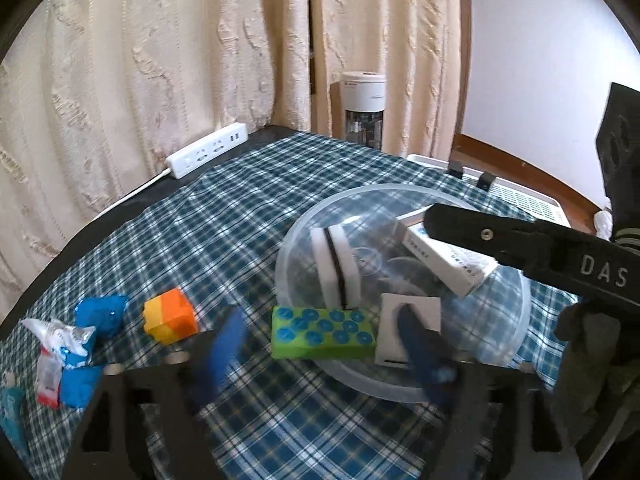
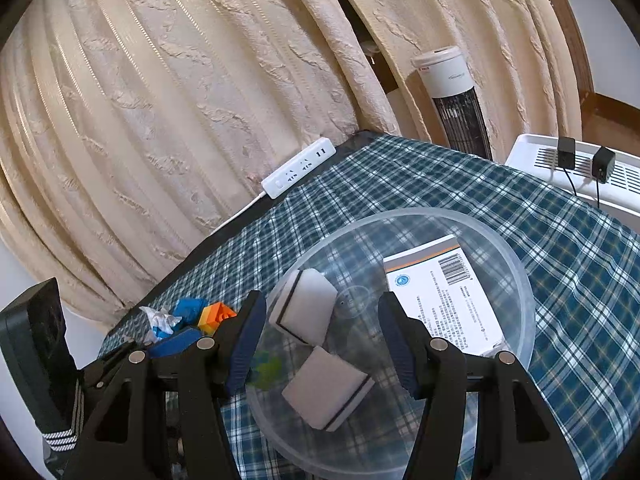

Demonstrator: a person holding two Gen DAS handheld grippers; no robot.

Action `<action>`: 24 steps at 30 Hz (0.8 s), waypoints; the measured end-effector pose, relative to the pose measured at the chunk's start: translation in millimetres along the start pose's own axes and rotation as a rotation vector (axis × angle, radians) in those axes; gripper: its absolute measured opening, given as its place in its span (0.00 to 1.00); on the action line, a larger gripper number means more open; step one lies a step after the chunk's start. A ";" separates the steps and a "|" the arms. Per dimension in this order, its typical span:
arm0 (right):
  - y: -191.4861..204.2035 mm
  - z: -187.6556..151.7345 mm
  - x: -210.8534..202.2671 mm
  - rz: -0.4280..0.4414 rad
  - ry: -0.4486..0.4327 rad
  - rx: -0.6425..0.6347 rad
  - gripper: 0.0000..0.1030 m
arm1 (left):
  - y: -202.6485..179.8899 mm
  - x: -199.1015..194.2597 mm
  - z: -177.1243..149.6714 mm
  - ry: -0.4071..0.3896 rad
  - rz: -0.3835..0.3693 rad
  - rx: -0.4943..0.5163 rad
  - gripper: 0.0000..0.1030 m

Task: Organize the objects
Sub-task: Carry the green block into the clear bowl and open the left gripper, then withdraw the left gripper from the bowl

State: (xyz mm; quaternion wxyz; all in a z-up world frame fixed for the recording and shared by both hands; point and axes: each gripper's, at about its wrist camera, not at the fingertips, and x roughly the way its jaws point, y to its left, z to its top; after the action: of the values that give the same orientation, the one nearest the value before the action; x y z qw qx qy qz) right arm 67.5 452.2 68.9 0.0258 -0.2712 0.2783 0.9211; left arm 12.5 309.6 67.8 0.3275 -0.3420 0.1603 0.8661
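Left wrist view, green block [image 1: 323, 333] between spread fingers [image 1: 224, 344], right fingers [image 2: 244, 344] wide over bowl [image 2: 520, 280].

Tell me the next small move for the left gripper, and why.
Probably close the left gripper on the green rectangular block with blue studs: it lies between the open fingers, right beside the clear plastic bowl where other items already sit.

The left gripper's fingers [image 1: 224, 344] are motion-blurred. The right gripper's arm [image 1: 532, 244] hides part of the white box [image 1: 452, 264]. Through the bowl wall [image 2: 256, 392], the green block [image 2: 266, 370] is a smear.
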 end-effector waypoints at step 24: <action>19.4 -14.6 8.4 0.006 0.037 -0.031 0.59 | 43.0 -12.9 -19.2 0.020 0.089 -0.108 0.93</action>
State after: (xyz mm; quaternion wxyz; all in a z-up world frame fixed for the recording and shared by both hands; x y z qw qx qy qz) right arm 63.5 427.3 64.1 0.0135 -0.2875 0.2653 0.9202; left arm -0.1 262.4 65.4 0.2680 -0.3605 0.1315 0.8837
